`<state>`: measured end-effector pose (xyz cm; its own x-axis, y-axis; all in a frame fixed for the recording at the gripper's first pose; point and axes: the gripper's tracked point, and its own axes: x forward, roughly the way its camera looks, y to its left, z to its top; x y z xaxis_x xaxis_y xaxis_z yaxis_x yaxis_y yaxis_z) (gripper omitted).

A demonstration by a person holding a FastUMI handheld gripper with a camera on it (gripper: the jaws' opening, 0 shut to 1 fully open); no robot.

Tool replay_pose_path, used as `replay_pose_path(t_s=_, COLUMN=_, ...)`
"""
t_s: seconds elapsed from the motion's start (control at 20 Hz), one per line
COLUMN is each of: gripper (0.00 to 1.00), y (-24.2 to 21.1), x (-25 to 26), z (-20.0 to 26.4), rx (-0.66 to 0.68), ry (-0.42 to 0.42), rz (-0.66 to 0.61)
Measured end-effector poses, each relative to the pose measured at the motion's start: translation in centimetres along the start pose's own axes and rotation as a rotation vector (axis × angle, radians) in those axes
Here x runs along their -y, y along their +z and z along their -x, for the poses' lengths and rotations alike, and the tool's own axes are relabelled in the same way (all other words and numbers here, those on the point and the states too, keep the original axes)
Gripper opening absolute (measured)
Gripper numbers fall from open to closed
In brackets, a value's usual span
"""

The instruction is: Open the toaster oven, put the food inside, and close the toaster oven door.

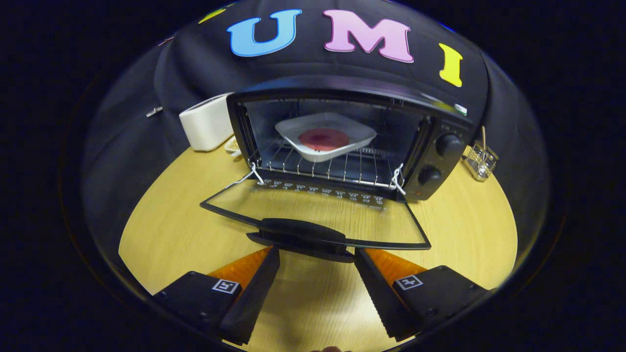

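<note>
A black toaster oven [342,142] stands on the wooden tabletop [464,234], its glass door [313,212] dropped fully open and lying flat toward the tool [317,255]. The door's black handle [301,234] sits at its front edge, just ahead of the tool's spread fingers. Inside, on the wire rack [337,166], rests a white square plate [325,134] holding a round reddish piece of food [324,139]. 2 black knobs [440,159] sit on the oven's right panel.
</note>
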<state>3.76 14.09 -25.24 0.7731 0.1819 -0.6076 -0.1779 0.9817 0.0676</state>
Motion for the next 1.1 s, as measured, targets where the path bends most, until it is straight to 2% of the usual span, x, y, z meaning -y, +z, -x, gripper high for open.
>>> replay_pose_path(t_s=0.15, gripper=1.0, y=4.7, x=0.9, z=1.2, rx=0.124, ry=0.002, rz=0.03)
replay_pose_path(t_s=0.25, gripper=1.0, y=8.3, x=1.7, z=2.2, rx=0.213, ry=-0.026, rz=0.047)
replay_pose_path(t_s=0.55, gripper=0.98, y=17.3, x=5.1, z=9.1, rx=0.47, ry=-0.069, rz=0.008)
replay_pose_path(t_s=0.8, gripper=0.98, y=18.5, x=11.2, z=16.1, rx=0.608, ry=-0.127, rz=-0.043)
replay_pose_path(t_s=1.1, gripper=0.98, y=15.4, x=20.0, z=22.6, rx=0.639, ry=-0.231, rz=-0.108)
